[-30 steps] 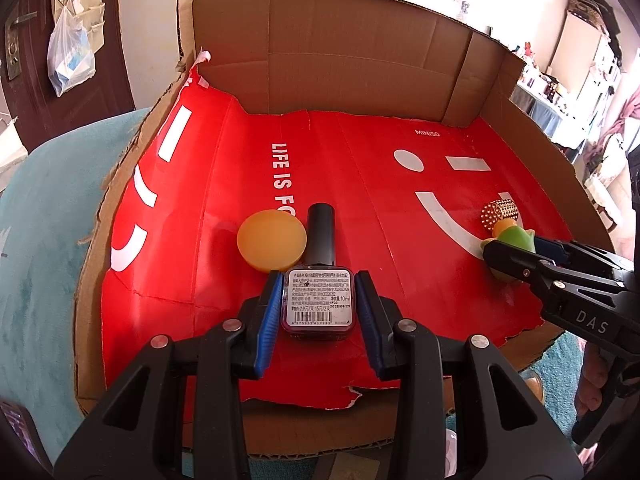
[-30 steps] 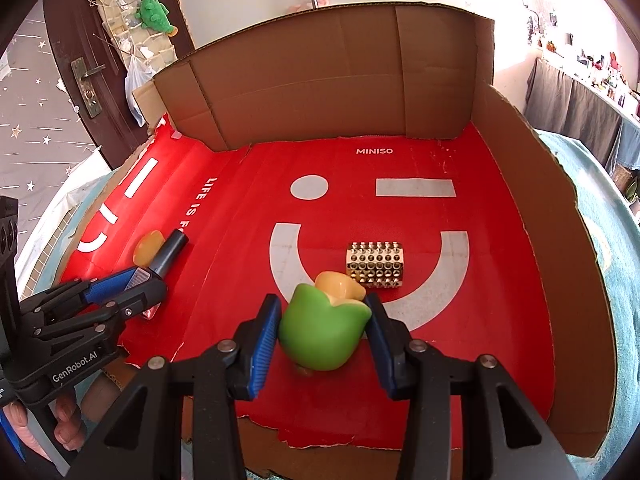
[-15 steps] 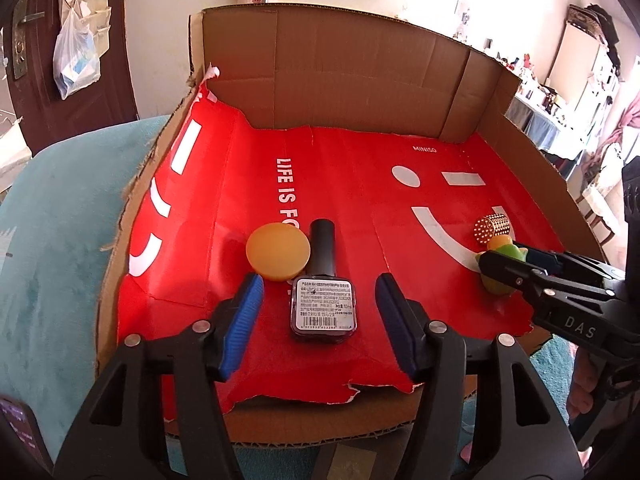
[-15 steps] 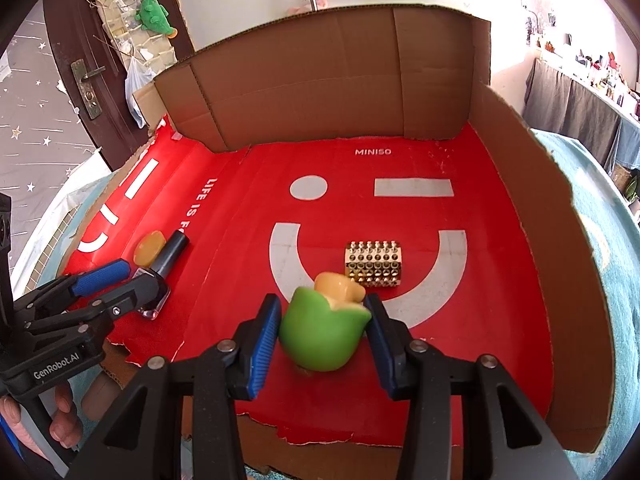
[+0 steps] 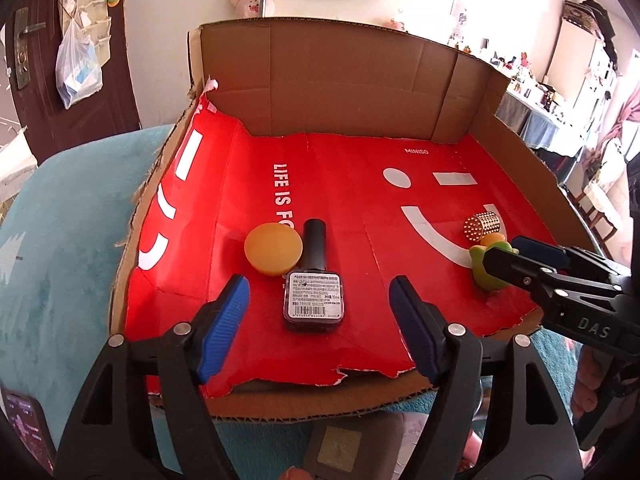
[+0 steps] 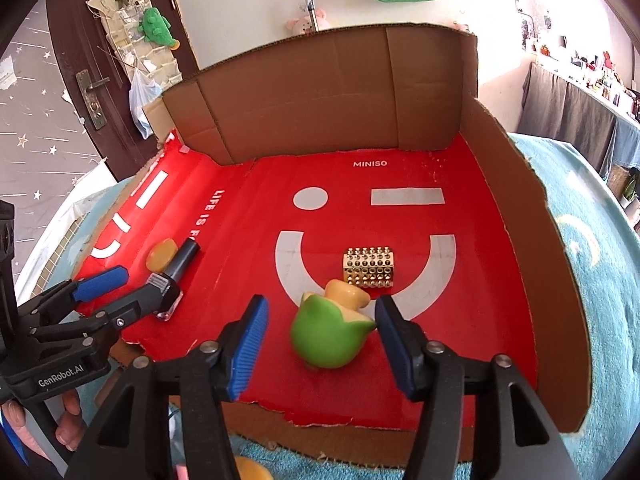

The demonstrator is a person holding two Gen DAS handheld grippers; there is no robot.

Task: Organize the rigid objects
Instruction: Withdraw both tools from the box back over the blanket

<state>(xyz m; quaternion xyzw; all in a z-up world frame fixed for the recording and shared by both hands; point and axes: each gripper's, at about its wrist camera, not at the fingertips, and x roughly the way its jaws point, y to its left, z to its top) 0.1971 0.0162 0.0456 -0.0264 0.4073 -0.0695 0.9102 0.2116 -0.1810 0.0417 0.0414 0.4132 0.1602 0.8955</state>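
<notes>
red printed paper [image 5: 340, 184] lines the floor of the open brown cardboard box [image 5: 340, 80], and in the left wrist view the left gripper [image 5: 320, 320] hangs over its near edge with the blue pads spread and still widening. between them, touching neither pad, lies the dark glass nail polish bottle with a black cap [image 5: 314, 276]. its long axis runs straight away from the camera, cap toward the back wall, white barcode label facing up. the round flat orange disc [image 5: 274, 248] sits just left of the cap, touching it. only this view shows the label print and the disc's full round face. at the far right the right gripper [image 5: 516, 254] reaches in over the green and yellow tulip-shaped toy [image 5: 486, 272], with the gold studded cylinder [image 5: 482, 226] just behind.

in the right wrist view the right gripper [image 6: 318, 344] stands with its pads parting, and the tulip-shaped toy [image 6: 328, 332] lies between them on the paper, clear of both, its yellow mouth tipped toward the back right. the studded cylinder [image 6: 370, 267] lies on its side, long axis across the view, on the white smile. this view alone shows the left gripper [image 6: 136, 292] from the side, with the bottle [image 6: 176, 272] angled up to the right, and a hand below it.

a second ago both pairs of pads pinched their objects; now both have let go, and the objects rest where they were.
</notes>
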